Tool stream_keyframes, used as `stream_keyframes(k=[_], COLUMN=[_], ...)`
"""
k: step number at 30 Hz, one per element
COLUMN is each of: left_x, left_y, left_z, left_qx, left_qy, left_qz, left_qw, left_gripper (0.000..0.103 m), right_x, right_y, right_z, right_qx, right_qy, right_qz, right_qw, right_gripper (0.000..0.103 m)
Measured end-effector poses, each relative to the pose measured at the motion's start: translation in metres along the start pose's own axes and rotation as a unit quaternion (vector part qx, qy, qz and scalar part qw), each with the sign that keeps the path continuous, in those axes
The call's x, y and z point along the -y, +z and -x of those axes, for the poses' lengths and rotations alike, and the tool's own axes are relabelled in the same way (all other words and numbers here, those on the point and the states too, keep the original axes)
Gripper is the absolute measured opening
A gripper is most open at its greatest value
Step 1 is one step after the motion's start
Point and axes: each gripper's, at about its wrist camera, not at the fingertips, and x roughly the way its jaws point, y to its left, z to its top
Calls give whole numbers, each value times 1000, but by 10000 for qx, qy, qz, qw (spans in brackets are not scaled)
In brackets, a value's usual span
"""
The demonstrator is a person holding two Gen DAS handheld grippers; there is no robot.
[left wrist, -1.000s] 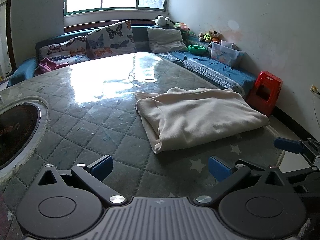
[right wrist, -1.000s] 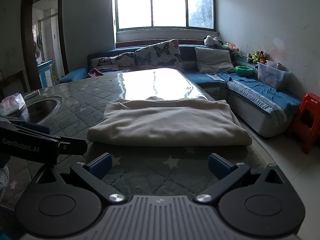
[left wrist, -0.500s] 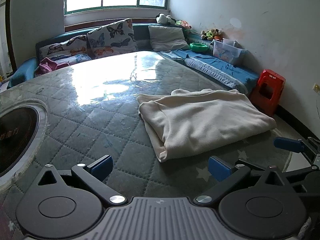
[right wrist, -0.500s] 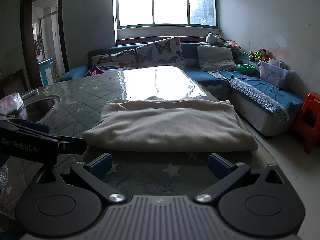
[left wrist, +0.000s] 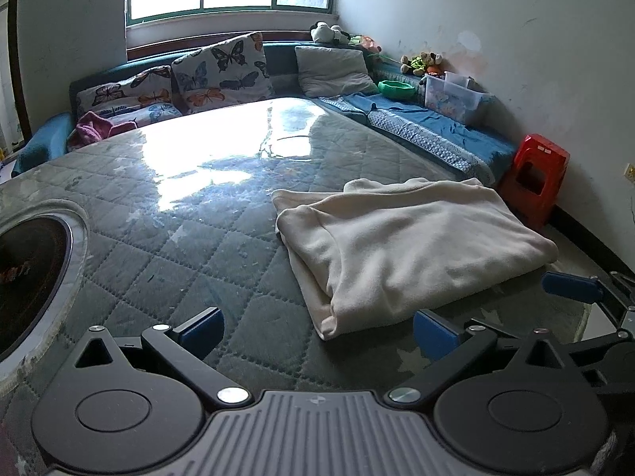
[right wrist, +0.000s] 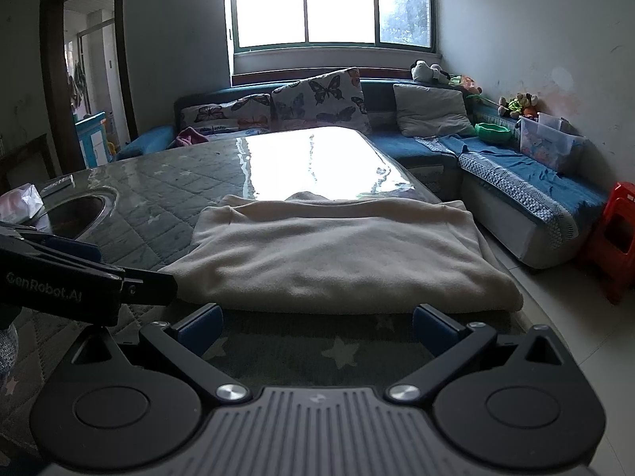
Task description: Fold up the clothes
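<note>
A cream fleece garment [left wrist: 401, 246] lies folded into a thick rectangle on the quilted grey table cover [left wrist: 166, 261]; it also shows in the right wrist view [right wrist: 337, 258]. My left gripper [left wrist: 317, 331] is open and empty, just short of the garment's near left corner. My right gripper [right wrist: 317, 327] is open and empty, just short of the garment's near folded edge. The right gripper's blue fingertips [left wrist: 567, 286] show at the right of the left wrist view. The left gripper's black body [right wrist: 79, 281] shows at the left of the right wrist view.
A round recessed burner [left wrist: 27, 269] sits in the table at the left. A blue corner sofa [right wrist: 516, 174] with butterfly cushions [right wrist: 317, 99] runs behind and to the right. A red stool [right wrist: 613, 238] stands on the floor at right. A tissue pack [right wrist: 20, 202] lies far left.
Both grippers have moved closer to the folded garment, which now sits nearer and larger in both views. Both stay open; the garment has not moved.
</note>
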Motion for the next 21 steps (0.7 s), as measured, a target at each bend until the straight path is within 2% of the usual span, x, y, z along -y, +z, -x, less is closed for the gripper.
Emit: stream_keyframes(k=[21], left_x=[1], left_y=[17], left_z=[-15], left_qx=[-42], left_qy=[60], left_qz=[-55], left_qw=[10000], left_gripper=[103], right_x=[10], right_y=[12], right_z=[-14], right_qx=[-3], right_qy=[50], right_qz=[46], right_qw=[10000], right_gripper=[103])
